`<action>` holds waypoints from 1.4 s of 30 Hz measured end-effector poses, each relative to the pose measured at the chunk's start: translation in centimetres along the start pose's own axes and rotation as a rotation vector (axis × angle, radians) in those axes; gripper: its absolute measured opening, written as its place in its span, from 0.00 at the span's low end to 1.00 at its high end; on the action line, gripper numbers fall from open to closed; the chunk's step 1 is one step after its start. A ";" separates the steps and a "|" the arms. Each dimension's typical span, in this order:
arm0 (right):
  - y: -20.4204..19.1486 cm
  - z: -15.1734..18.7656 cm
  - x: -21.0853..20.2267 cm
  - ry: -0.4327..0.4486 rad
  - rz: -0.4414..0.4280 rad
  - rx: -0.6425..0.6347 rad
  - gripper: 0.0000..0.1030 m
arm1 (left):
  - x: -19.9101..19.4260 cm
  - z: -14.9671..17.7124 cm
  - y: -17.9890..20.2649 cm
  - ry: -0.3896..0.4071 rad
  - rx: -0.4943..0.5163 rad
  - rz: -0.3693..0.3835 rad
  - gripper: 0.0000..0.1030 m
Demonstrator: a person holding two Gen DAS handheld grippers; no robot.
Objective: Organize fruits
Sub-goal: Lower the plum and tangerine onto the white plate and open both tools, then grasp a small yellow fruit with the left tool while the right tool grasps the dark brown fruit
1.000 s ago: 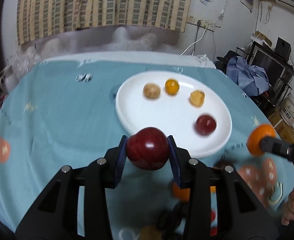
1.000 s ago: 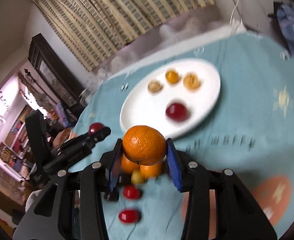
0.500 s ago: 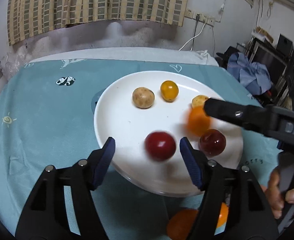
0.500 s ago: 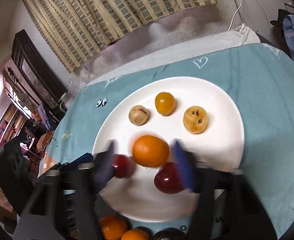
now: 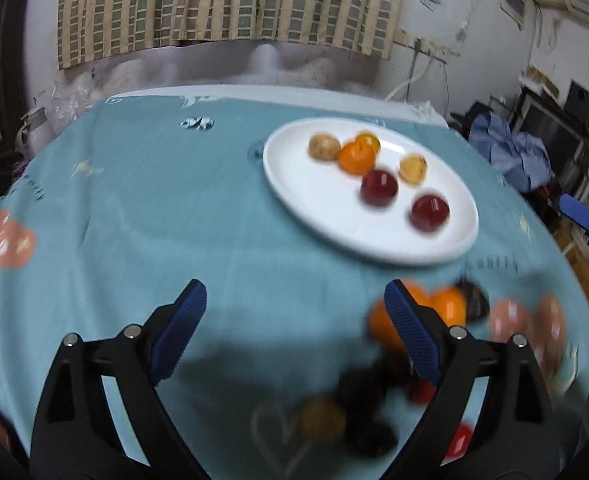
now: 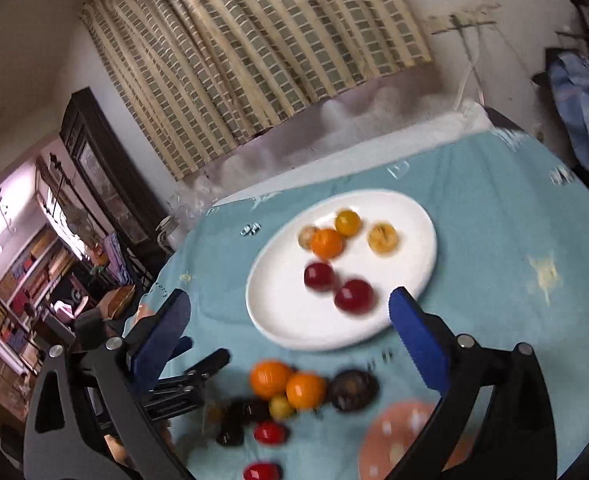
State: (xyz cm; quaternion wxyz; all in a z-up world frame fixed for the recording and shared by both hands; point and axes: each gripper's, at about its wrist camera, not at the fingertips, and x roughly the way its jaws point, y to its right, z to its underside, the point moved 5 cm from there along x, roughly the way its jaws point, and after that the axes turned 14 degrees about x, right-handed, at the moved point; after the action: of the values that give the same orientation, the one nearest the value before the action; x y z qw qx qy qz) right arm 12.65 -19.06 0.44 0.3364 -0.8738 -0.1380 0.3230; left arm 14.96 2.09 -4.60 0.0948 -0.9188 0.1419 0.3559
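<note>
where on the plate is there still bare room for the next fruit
The white plate is bare along its near-left part, below the two red fruits. The far side is crowded: orange, yellow and tan fruits cluster there. The loose pile crowds the cloth just before the plate.

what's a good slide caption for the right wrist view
Open right gripper above the white plate holding six fruits, more loose fruit waiting on the teal tablecloth.

Left tool (image 5: pixel 294 320) and right tool (image 6: pixel 290 320) wide apart, empty.
</note>
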 end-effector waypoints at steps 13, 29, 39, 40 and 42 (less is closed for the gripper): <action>4.4 2.1 -0.1 -0.099 0.011 0.188 0.97 | -3.5 6.1 2.1 -0.057 0.085 0.026 0.94; 4.2 2.6 0.2 -0.115 0.037 0.166 0.97 | -2.9 6.1 -1.7 -0.075 -0.038 -0.036 0.93; 4.1 2.7 0.2 -0.111 0.039 0.159 0.97 | -1.9 6.4 -2.4 -0.133 -0.007 -0.143 0.95; 4.1 2.6 0.1 -0.109 0.038 0.163 0.97 | -2.2 6.3 -3.1 -0.122 -0.023 -0.170 0.94; 4.1 2.6 0.1 -0.107 0.034 0.169 0.97 | -2.9 6.1 -3.9 -0.087 -0.053 -0.172 0.94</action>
State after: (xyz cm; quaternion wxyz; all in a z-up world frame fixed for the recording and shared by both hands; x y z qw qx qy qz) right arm 11.13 -20.78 -3.84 0.3953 -0.8260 -0.1134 0.3855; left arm 10.40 8.04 -6.80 0.1068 -0.9134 0.0489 0.3898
